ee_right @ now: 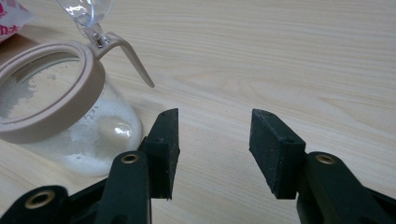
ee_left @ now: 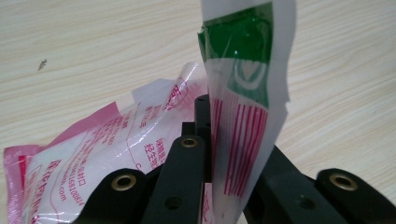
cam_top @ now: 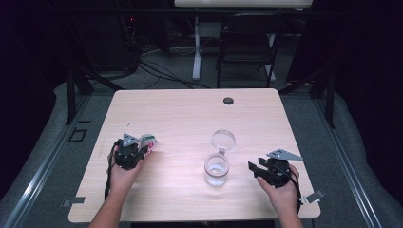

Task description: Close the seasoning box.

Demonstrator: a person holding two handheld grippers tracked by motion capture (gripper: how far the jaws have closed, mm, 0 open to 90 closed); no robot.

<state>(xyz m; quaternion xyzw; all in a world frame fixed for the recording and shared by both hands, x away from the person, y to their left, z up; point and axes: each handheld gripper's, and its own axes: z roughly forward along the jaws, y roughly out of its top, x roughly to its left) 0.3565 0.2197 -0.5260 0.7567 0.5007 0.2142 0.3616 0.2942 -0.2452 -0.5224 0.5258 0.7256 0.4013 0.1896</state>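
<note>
Left gripper view: left claw (ee_left: pixel 210 140) pinches the packet (ee_left: pixel 116 154); right claw (ee_right: pixel 212 149) spread beside the open jar (ee_right: pixel 70 116); pouring remains, I judge.

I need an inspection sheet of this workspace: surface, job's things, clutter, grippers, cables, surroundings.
Surface: light wooden table, dark round cap near its far edge.
Job's things: plastic packet, red and green print; glass jar, hinged lid open, white powder inside.
Clutter: nothing seen.
Grippers: left gripper shut on the packet; right gripper open, empty, beside the jar.
Cables: black cable along the left forearm; more on the floor.
Surroundings: dark room, folding chair behind the table.
</note>
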